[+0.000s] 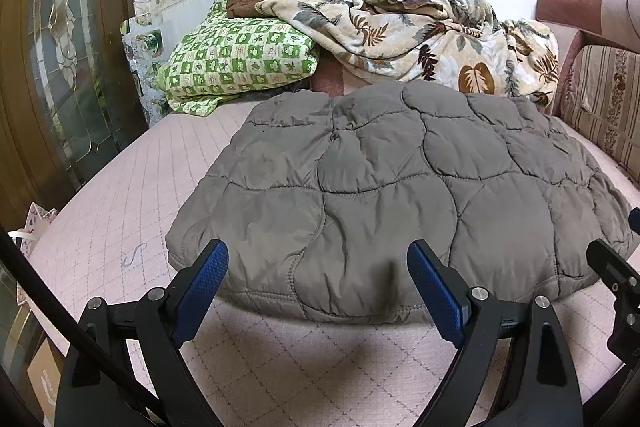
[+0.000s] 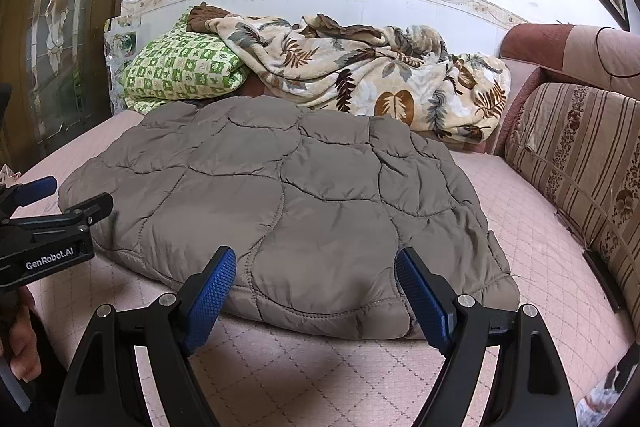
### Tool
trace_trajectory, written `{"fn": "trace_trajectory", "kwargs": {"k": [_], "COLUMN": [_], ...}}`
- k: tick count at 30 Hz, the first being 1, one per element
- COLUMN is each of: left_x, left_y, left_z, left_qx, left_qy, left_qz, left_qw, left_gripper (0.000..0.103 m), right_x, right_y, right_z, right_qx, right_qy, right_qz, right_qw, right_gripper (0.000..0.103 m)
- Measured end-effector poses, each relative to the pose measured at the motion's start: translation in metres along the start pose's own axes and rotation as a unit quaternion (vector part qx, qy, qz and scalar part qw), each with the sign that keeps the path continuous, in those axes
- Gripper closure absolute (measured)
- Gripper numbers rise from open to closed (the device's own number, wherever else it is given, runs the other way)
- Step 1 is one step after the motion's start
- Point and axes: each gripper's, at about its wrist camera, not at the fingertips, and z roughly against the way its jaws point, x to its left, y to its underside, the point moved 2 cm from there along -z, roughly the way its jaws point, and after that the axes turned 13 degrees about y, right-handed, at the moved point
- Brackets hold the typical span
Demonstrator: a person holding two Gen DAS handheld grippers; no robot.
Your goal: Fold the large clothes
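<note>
Quilted grey jacket (image 1: 400,187) folded, sleeves hidden; left claw (image 1: 318,263) and right claw (image 2: 316,267) both spread, empty.

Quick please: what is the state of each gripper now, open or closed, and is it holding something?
Left gripper: open, holding nothing, above the near edge of the grey quilted coat.
Right gripper: open, holding nothing.

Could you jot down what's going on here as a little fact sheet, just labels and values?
Setting: pink quilted bed against a white wall
Main item: grey quilted coat, lying flat, folded into a block
Behind it: green checked pillow, leaf-print blanket
Right side: striped sofa cushion
Left gripper: fingers open, at the coat's near edge, holding nothing
Right gripper: fingers open, at the near edge, holding nothing
</note>
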Motion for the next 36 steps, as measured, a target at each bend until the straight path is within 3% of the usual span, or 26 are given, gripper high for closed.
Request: {"fn": "trace_trajectory", "kwargs": {"k": [6, 12, 20, 26, 31, 36], "left_x": [0.001, 0.003, -0.011, -0.009, -0.006, -0.007], "left_y": [-0.007, -0.014, -0.025, -0.026, -0.028, -0.027], "left_z": [-0.004, 0.005, 0.01, 0.004, 0.008, 0.004], "left_qx": [0.023, 0.012, 0.008, 0.027, 0.018, 0.033], "left_qy": [-0.018, -0.019, -0.045, -0.053, -0.072, -0.066], "left_qz": [0.008, 0.015, -0.024, -0.032, -0.031, -0.033], "left_qw": [0.9995, 0.9996, 0.9987, 0.9977, 0.9967, 0.9967], "left_gripper": [0.011, 0.011, 0.011, 0.011, 0.011, 0.011], "right_x": [-0.004, -0.007, -0.009, -0.011, -0.011, -0.012], "right_y": [0.0, 0.0, -0.001, -0.001, -0.001, -0.001], "right_z": [-0.002, -0.003, -0.004, -0.004, -0.006, -0.007], "right_qx": [0.002, 0.002, -0.001, -0.001, 0.002, 0.001], "right_qy": [0.003, 0.007, 0.018, 0.02, 0.019, 0.018], "right_qz": [-0.004, -0.006, -0.011, -0.015, -0.017, -0.016], "right_qw": [1.0, 1.0, 1.0, 1.0, 1.0, 1.0], "right_gripper": [0.017, 0.017, 0.017, 0.017, 0.017, 0.017]}}
